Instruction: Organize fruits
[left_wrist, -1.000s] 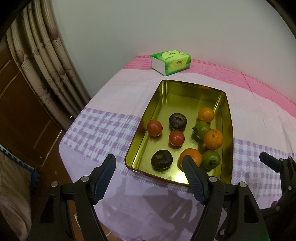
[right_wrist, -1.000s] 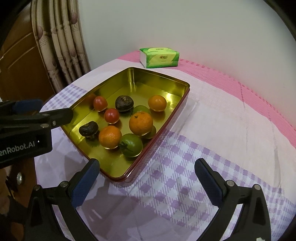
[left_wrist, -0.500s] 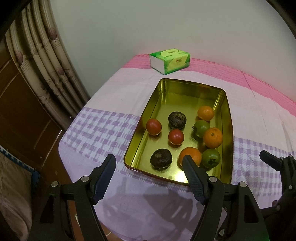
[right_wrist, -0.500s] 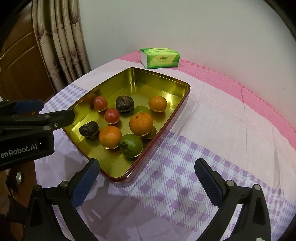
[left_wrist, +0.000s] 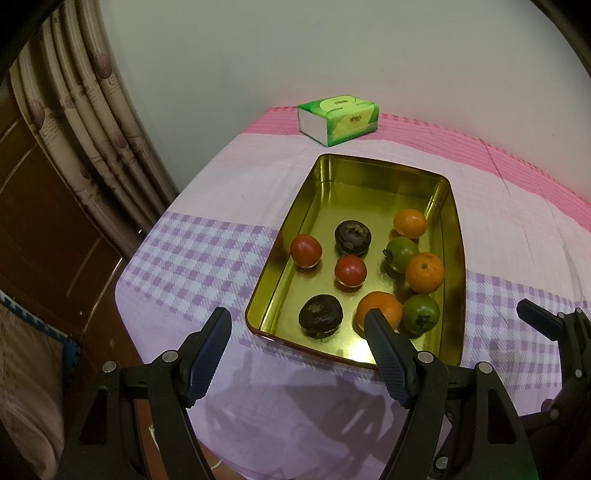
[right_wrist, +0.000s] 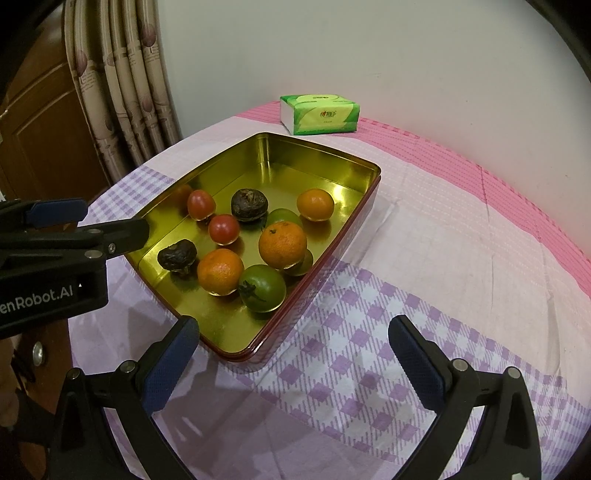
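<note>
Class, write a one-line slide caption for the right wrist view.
Open right hand-held gripper hangs before a gold tin holding nine mixed fruits on a checked tablecloth.

You see a glossy, gold-toned metal tin (left_wrist: 448, 206) that mirrors the fruit, resting on a matt woven cloth (left_wrist: 207, 254) over the desk. The oranges (right_wrist: 282, 243) look dimpled, the tomatoes (right_wrist: 223, 229) smooth and shiny, the dark fruits (right_wrist: 249, 204) wrinkled and dull. At the desk's far edge, the tissue pack (right_wrist: 319, 112) has a slick plastic wrap.
</note>
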